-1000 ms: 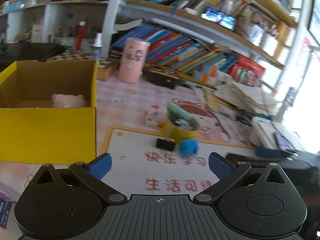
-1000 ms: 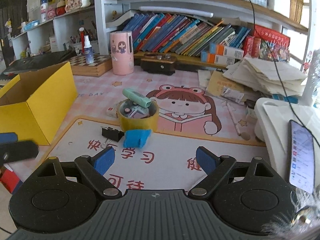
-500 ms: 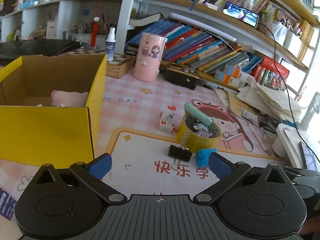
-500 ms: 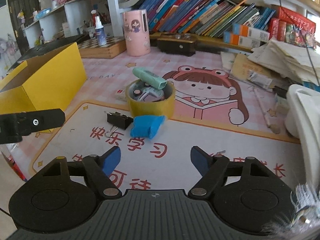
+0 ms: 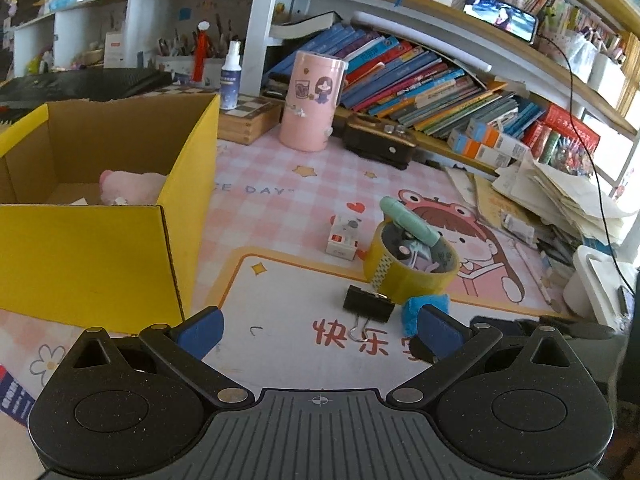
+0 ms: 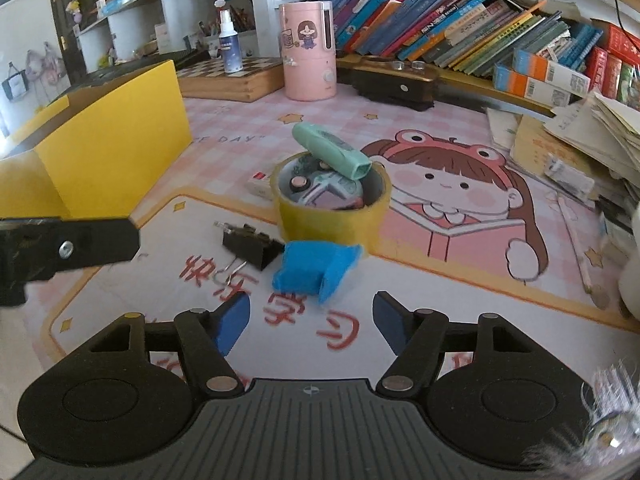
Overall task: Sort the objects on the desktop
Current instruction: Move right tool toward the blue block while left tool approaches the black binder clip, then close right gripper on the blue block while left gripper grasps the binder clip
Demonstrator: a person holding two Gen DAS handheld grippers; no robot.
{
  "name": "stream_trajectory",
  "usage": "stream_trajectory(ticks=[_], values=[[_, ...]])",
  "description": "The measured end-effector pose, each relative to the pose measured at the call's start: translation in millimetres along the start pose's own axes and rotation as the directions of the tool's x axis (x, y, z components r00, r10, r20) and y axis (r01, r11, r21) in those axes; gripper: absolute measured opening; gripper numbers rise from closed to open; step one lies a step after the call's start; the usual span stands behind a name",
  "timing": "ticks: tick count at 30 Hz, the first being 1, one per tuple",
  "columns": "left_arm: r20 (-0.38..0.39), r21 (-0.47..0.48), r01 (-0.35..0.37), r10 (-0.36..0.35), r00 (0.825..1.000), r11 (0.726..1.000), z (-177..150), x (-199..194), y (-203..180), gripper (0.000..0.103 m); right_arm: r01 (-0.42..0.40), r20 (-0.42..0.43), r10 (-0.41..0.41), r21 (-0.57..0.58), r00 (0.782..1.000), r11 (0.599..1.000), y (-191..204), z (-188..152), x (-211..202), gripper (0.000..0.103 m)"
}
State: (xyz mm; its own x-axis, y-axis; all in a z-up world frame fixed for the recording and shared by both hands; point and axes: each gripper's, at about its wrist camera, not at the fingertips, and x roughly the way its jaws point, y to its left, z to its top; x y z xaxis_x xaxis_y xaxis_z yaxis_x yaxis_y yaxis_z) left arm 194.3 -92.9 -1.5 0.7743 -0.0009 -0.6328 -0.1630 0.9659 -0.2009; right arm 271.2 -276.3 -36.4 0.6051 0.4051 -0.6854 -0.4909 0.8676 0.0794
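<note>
Blue foam block (image 6: pixel 310 270) lies on the desk mat (image 6: pixel 400 320), just ahead of the right gripper (image 6: pixel 310 322), roughly centred between its blue pads; black binder clip (image 6: pixel 250 244) touches its left side, yellow tape roll (image 6: pixel 332 216) behind. Right gripper wide open, empty. Left gripper (image 5: pixel 320 330) likewise spread, holding nothing, yellow box (image 5: pixel 92 256) at its left.

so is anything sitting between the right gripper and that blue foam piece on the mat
Nothing visible does. The open right gripper faces the blue foam piece across bare printed mat. The black binder clip lies just to the foam's left, touching or nearly so, and the yellow tape roll stands behind it, both off the direct line.
</note>
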Motion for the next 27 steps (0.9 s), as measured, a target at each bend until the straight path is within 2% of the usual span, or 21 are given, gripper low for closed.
stream_trajectory(ticks=[7,11,13,16,21,23,24,27], values=[[-0.002,0.021,0.001,-0.001,1.000,1.000,7,8,-8,0.103,-0.013,0.019,0.013,-0.027,1.000,1.000,-3,11,24,0.067],[-0.010,0.038,0.022,-0.022,1.000,0.999,8,16,-18,0.103,-0.025,0.014,0.025,-0.014,1.000,1.000,-13,11,27,0.042],[-0.014,0.050,0.036,-0.036,0.999,0.998,8,22,-24,0.102,-0.020,0.025,0.020,-0.005,0.999,1.000,-19,10,21,0.038],[-0.029,0.067,0.052,-0.050,0.998,0.996,8,36,-32,0.102,0.001,0.047,0.000,-0.020,0.999,1.000,-29,7,7,0.037],[-0.065,0.084,0.031,-0.026,0.998,0.996,4,70,-38,0.090,0.028,0.047,-0.028,-0.002,0.999,1.000,-47,0,-13,0.037],[-0.082,0.108,0.014,-0.005,0.997,0.994,0,82,-39,0.078,0.031,0.045,-0.031,0.013,0.999,0.999,-51,-1,-19,0.037],[-0.091,0.121,0.000,0.011,0.996,0.993,-2,88,-39,0.068,0.030,0.042,-0.031,0.018,0.999,0.999,-52,-1,-21,0.037],[-0.065,0.169,-0.026,0.038,0.997,0.985,-4,93,-43,0.064,0.018,0.027,-0.019,0.026,0.999,0.999,-53,-2,-25,0.037]])
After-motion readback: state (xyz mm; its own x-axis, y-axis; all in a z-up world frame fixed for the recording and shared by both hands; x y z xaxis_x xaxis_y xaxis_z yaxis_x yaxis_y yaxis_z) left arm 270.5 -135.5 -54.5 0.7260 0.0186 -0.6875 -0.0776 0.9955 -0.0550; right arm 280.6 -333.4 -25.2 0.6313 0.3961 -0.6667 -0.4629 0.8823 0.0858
